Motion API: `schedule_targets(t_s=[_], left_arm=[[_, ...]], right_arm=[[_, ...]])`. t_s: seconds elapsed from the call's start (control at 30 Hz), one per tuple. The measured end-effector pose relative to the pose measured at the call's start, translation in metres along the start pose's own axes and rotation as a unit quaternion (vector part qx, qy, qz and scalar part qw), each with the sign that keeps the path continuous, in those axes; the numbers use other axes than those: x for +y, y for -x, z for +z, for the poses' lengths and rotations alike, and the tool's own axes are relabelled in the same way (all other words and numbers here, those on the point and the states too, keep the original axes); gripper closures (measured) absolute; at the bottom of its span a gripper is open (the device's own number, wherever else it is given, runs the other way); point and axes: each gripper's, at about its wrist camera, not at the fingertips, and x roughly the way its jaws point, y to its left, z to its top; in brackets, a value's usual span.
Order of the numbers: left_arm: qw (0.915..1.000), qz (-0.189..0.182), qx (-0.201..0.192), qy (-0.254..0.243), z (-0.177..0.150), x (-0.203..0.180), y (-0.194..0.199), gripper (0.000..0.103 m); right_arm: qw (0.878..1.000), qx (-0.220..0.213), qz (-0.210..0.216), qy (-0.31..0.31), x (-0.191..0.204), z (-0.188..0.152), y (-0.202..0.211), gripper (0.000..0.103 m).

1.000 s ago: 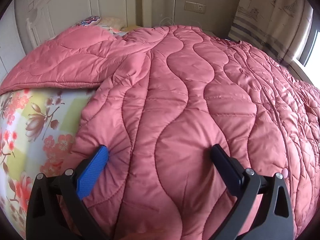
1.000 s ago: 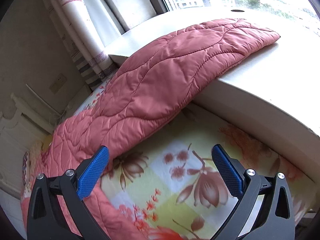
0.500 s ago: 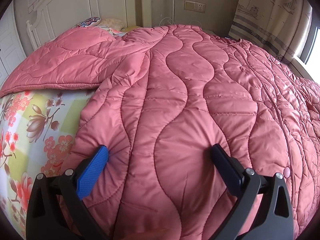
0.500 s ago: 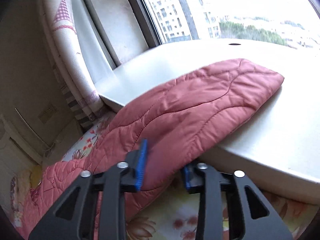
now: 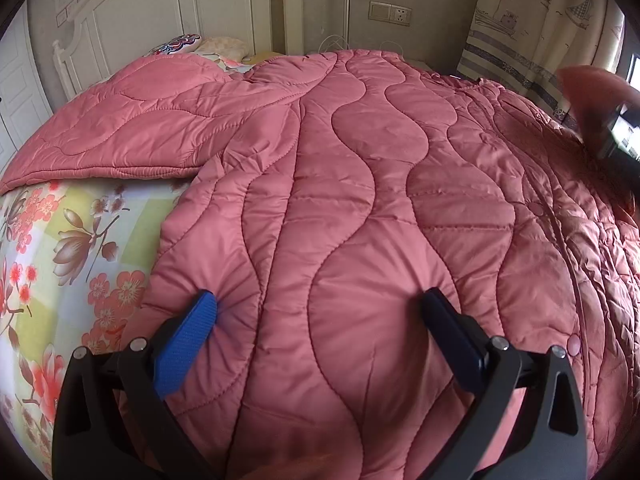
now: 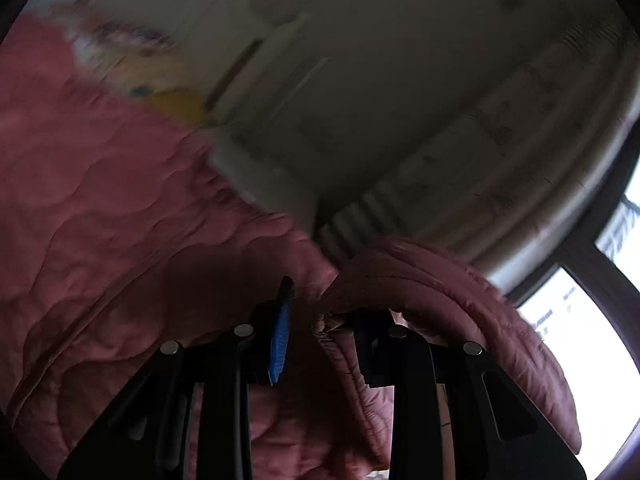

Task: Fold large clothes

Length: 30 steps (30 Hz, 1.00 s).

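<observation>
**Sleeve in transit toward the coat's body**

The pink quilted coat (image 5: pixel 360 208) lies spread across the bed (image 5: pixel 60 248), its long axis running from the near hem away toward the headboard (image 5: pixel 132 12). The left gripper (image 5: pixel 320 332) has its jaws wide, both fingertips pressed down on the hem end, pinning it without pinching.

The right gripper (image 6: pixel 320 320) has its jaws narrow and, by a small margin, opening; the sleeve (image 6: pixel 440 304) sits between them and drapes over the right finger. The right wrist view is blurred, so whether both pads truly bite the fabric is hard to say, though it looks held. In the left wrist view the sleeve appears at the far right edge, raised above the coat.

The coat's body lies to the left of the carried sleeve, so the fold likely turns on laying the sleeve crosswise over the long axis, with the right hand nearer.
</observation>
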Motion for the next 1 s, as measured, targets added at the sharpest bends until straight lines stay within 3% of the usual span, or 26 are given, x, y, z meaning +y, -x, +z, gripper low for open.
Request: schedule_targets(t_s=[0.07, 0.13, 0.17, 0.2, 0.23, 0.27, 0.37, 0.43, 0.5, 0.53, 0.6, 0.63, 0.7, 0.77, 0.87, 1.0], left_arm=[[1.0000, 0.000, 0.000, 0.000, 0.000, 0.000, 0.000, 0.002], [1.0000, -0.001, 0.000, 0.000, 0.000, 0.000, 0.000, 0.002], [1.0000, -0.001, 0.000, 0.000, 0.000, 0.000, 0.001, 0.002], [1.0000, -0.001, 0.000, 0.000, 0.000, -0.001, 0.001, 0.002], [1.0000, -0.001, 0.000, 0.000, 0.000, 0.000, 0.001, 0.002], [1.0000, 0.000, 0.000, 0.000, 0.000, 0.000, 0.001, 0.002], [1.0000, 0.002, 0.001, -0.002, 0.000, 0.000, 0.000, 0.002], [1.0000, 0.007, 0.001, -0.005, 0.000, -0.002, 0.000, 0.002], [0.9999, 0.008, 0.002, -0.006, 0.000, -0.003, 0.000, 0.002], [0.9999, 0.008, 0.003, -0.006, 0.001, -0.003, 0.000, 0.002], [0.9998, 0.006, 0.014, -0.011, 0.001, -0.003, 0.000, 0.002], [0.9994, 0.007, 0.028, -0.022, 0.005, -0.004, 0.002, 0.002], [0.9989, 0.005, 0.040, -0.023, 0.014, -0.005, 0.009, 0.002], [0.9991, -0.024, -0.004, -0.035, 0.031, -0.015, 0.030, 0.002], [0.9931, -0.041, -0.073, -0.082, 0.067, -0.042, 0.053, 0.002], [0.9877, -0.083, -0.092, -0.096, 0.121, -0.069, 0.029, 0.002]], right_arm=[[0.997, 0.038, 0.037, 0.058, 0.040, -0.011, -0.011, 0.069], [0.996, 0.053, 0.041, 0.054, 0.046, -0.022, -0.015, 0.068], [0.997, 0.057, 0.048, 0.031, 0.037, -0.022, -0.014, 0.051], [0.997, 0.063, 0.046, 0.007, 0.025, -0.023, -0.014, 0.023], [0.997, 0.065, 0.040, -0.013, 0.014, -0.025, -0.012, 0.013], [0.996, 0.063, 0.045, -0.037, 0.001, -0.027, -0.010, 0.010], [0.987, 0.059, 0.077, -0.125, -0.039, -0.041, -0.001, 0.010], [0.973, 0.071, 0.083, -0.204, -0.072, -0.058, -0.008, 0.010], [0.952, 0.096, 0.100, -0.271, -0.094, -0.079, -0.023, 0.015], [0.936, 0.114, 0.124, -0.308, -0.099, -0.090, -0.035, 0.015], [0.907, 0.170, 0.163, -0.349, -0.099, -0.118, -0.061, 0.015], [0.900, 0.187, 0.163, -0.359, -0.106, -0.125, -0.069, 0.015], [0.902, 0.177, 0.160, -0.361, -0.112, -0.118, -0.063, 0.013], [0.907, 0.182, 0.155, -0.346, -0.104, -0.114, -0.057, 0.011], [0.913, 0.183, 0.149, -0.334, -0.097, -0.110, -0.047, 0.009], [0.909, 0.181, 0.155, -0.342, -0.094, -0.112, -0.045, 0.009]])
